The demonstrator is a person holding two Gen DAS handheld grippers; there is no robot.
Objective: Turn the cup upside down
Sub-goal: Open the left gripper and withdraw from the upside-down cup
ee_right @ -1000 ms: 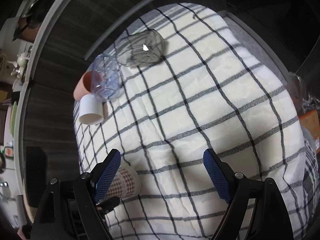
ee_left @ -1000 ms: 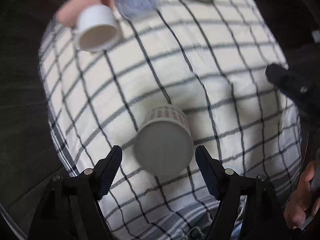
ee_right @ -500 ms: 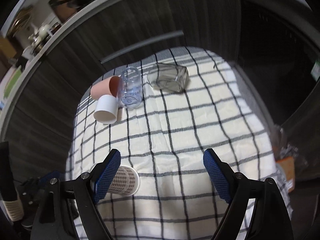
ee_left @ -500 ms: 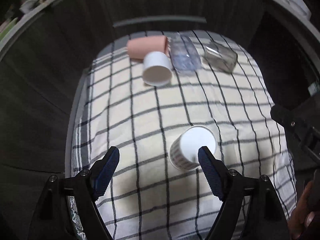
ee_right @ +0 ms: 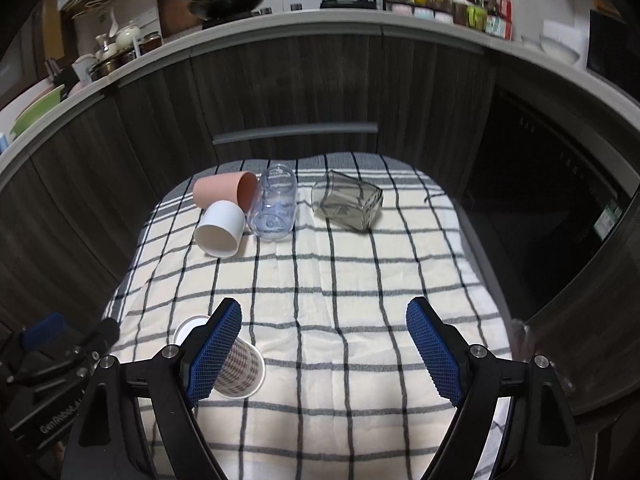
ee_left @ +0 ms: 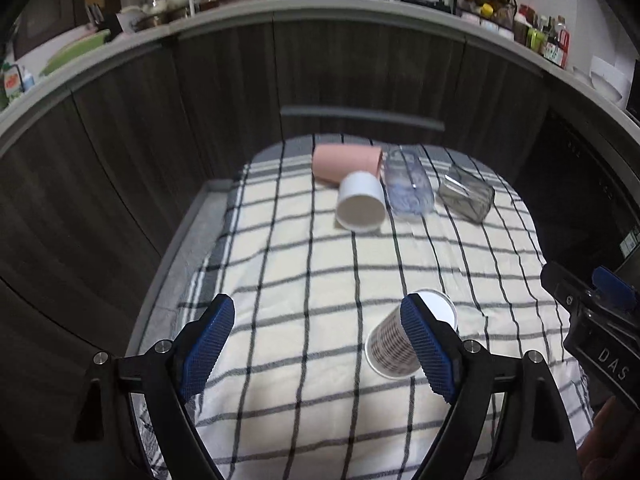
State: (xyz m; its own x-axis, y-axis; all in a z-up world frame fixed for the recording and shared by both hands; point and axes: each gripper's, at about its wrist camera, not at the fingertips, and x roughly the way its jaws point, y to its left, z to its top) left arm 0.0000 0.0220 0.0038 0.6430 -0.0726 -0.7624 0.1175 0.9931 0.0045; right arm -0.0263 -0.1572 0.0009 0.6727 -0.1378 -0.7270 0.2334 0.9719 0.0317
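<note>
I read the brown-checked paper cup [ee_left: 390, 346] as standing mouth-down on the black-and-cream checked cloth [ee_left: 300, 248]. Its wide rolled rim is on the fabric and its narrower white base is up, so I judge the flip itself done, with a clean retreat the part left to do. The left gripper [ee_left: 316, 304] is spread wide with nothing in it. The cup sits at its right-hand finger, which partly covers it in the left wrist view, and I cannot tell whether pad and paper touch. The right gripper [ee_right: 324, 304] is just as wide open and empty, with the cup [ee_right: 240, 364] at its left-hand finger, so the cup is between the two tools. A paper cup this light on soft, wrinkled cloth will tip at the slightest brush. I would keep both sets of jaws fully open and draw each tool up and back, away from the cup and not across it. I would move the left one first and watch that its right pad clears the cup wall before any sideways motion. Well beyond the cup, at the far edge of the cloth, four vessels lie on their sides. They are a pink plastic cup [ee_left: 346, 160], a white paper cup [ee_left: 360, 204], a clear bluish plastic cup [ee_left: 408, 188] and a smoky square glass [ee_left: 466, 196]. None of them is in the way of pulling back.
</note>
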